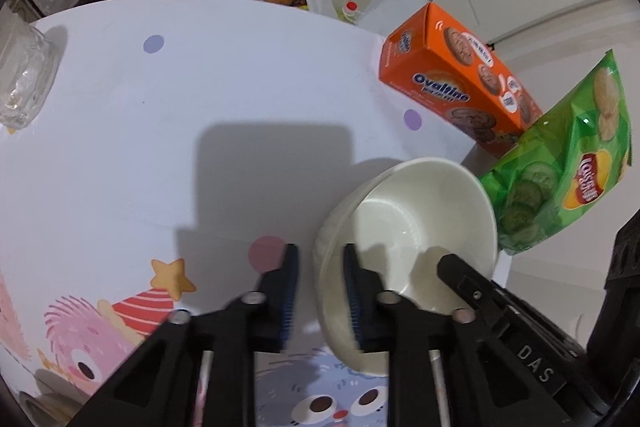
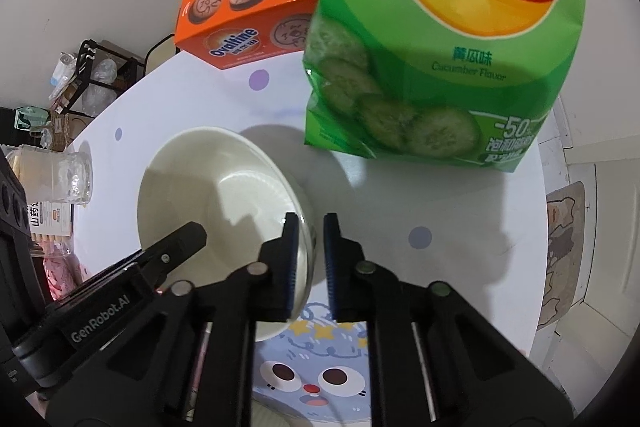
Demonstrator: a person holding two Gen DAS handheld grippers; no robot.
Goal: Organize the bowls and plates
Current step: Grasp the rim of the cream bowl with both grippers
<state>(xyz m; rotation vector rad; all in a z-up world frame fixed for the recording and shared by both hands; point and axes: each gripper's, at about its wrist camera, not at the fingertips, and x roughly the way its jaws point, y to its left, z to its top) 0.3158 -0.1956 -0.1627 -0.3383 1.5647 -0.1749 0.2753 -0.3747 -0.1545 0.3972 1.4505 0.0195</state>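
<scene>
Clamping opposite rims of the round white ceramic bowl (image 1: 408, 227) near the table's (image 1: 240, 75) edge, left gripper (image 1: 321, 291) and right gripper (image 2: 311, 259) both grip it; next likely a level lift.

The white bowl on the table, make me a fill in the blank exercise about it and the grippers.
1. Both grippers clamp the rim of the white ____.
2. The left gripper grips one side, the right gripper the ____ side.
3. The biscuit box is ____.
4. The chips bag is ____.
Missing words: bowl; opposite; orange; green
</scene>
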